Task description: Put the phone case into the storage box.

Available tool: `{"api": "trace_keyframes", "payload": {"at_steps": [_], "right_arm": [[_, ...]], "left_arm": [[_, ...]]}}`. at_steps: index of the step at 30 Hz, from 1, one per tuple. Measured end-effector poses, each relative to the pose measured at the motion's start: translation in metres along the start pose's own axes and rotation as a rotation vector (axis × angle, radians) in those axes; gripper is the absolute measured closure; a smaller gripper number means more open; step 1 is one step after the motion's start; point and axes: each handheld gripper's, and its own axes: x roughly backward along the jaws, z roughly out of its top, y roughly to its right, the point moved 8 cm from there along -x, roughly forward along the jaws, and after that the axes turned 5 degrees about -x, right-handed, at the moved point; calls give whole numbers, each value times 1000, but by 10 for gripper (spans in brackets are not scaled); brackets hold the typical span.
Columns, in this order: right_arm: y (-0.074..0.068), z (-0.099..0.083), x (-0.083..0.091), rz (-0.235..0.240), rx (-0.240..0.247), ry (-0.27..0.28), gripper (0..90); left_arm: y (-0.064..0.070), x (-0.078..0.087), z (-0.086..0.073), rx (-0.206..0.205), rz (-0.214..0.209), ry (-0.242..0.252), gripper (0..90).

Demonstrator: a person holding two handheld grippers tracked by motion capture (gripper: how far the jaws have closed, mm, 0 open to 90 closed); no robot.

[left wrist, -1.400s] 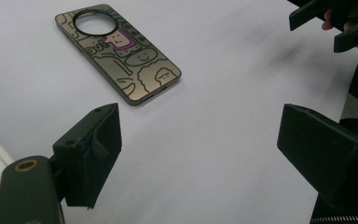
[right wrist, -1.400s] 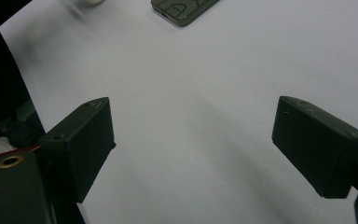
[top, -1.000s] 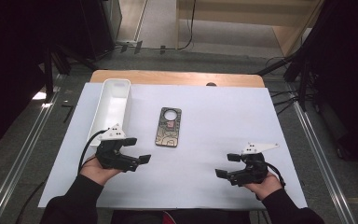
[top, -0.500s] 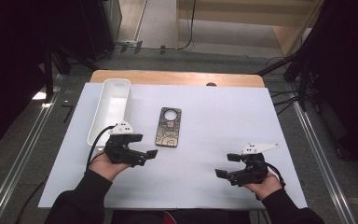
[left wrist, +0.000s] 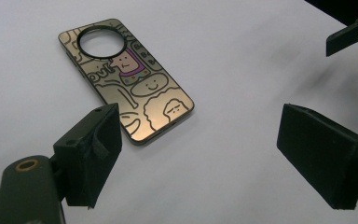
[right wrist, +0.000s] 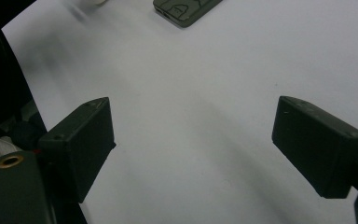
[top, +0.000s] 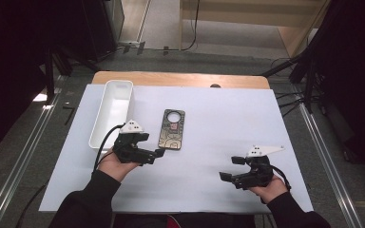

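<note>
One phone case [top: 172, 129] lies flat on the white sheet covering the bench [top: 209, 80], just right of the white tray [top: 113, 111], its cartoon-printed back up. Just beside the case's near end, the left gripper [top: 158, 153] hovers with jaws spread wide, grasping nothing. Well apart from the case, the right gripper [top: 230, 168] holds its jaws equally released above bare sheet.

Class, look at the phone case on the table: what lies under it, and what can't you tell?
The phone case lies flat on the white sheet, which shows through its round camera hole. Whatever the case itself covers is hidden. The left claw is open beside its near end.
</note>
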Motion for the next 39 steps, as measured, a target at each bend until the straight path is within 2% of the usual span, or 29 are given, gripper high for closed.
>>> {"api": "trace_keyframes", "payload": {"at_steps": [8, 15, 18, 21, 25, 32, 39], "right_arm": [[-1, 0, 1, 0, 1, 3, 120], [0, 0, 1, 2, -2, 7, 120], [1, 0, 2, 2, -3, 7, 120], [1, 0, 2, 2, -3, 8, 120], [1, 0, 2, 1, -3, 8, 120], [0, 0, 2, 4, -1, 3, 120], [-1, 0, 2, 4, -1, 2, 120]], "left_arm": [[-2, -10, 6, 2, 10, 0, 139], [-5, -20, 11, 7, 49, -14, 139], [-5, -26, 13, 19, 44, -16, 139], [-7, -31, 15, 3, 55, -23, 139], [-8, -36, 18, 18, 54, -14, 139], [-14, -45, 21, 22, 85, -18, 139], [-16, -56, 26, 44, 88, -21, 138]]}}
